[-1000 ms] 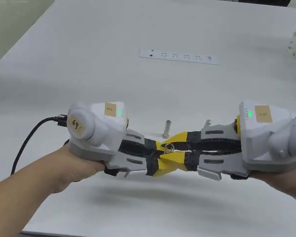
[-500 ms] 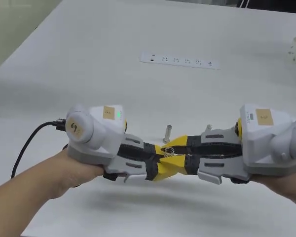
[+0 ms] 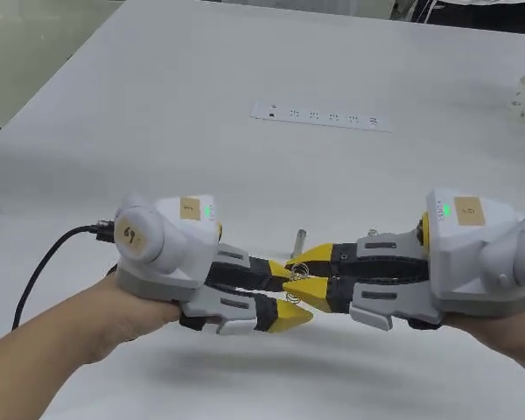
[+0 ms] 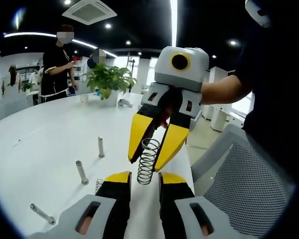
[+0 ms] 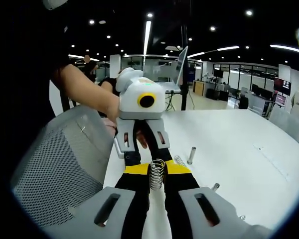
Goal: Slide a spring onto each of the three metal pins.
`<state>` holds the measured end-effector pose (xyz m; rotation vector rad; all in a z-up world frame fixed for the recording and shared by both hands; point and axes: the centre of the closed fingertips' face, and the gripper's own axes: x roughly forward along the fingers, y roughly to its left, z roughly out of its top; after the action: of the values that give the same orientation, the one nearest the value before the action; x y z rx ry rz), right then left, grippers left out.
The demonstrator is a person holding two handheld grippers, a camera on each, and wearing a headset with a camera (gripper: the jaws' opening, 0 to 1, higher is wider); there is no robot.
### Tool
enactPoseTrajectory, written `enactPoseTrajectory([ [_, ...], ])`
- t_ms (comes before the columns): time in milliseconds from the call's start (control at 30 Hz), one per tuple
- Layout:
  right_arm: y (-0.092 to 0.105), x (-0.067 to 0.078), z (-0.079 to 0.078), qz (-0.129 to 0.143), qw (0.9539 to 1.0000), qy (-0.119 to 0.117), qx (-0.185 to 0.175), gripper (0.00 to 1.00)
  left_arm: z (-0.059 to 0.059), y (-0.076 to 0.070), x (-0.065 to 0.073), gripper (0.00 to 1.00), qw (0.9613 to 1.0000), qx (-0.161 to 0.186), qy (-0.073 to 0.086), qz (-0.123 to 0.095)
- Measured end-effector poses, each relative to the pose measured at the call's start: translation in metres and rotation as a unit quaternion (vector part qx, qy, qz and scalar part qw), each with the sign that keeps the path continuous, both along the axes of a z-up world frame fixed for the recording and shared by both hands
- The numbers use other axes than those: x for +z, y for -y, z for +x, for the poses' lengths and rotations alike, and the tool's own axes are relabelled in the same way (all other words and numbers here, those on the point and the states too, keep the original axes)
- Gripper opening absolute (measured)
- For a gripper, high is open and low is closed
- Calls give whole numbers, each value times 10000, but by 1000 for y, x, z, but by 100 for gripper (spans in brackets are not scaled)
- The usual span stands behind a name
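Right gripper [image 5: 157,172] is clamped on the spring [image 4: 148,160], held above the worktop [image 3: 157,105]; left gripper [image 4: 144,178] jaws are apart around its free end, pins [image 4: 100,147] just beyond.

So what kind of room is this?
Probably an open-plan office or lab. There's a big white table with a power strip on it, a mesh office chair beside it, and a potted plant at the far end.
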<state>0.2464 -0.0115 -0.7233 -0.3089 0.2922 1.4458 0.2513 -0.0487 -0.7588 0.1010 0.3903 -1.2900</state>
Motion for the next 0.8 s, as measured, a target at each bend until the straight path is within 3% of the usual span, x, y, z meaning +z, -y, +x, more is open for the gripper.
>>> enactPoseTrajectory([
  [300,0,2,3,31,9999,26,-92,8,9,-19,2,27,9994,353,44,21],
  [433,2,2,6,28,9999,81,-143,8,11,-29,6,33,9985,546,9,-72],
  [600,5,1,8,7,9998,98,-193,8,12,-45,7,38,9971,751,12,-70],
  [800,7,0,9,7,9996,138,-238,8,15,-66,8,51,9941,1083,21,-88],
])
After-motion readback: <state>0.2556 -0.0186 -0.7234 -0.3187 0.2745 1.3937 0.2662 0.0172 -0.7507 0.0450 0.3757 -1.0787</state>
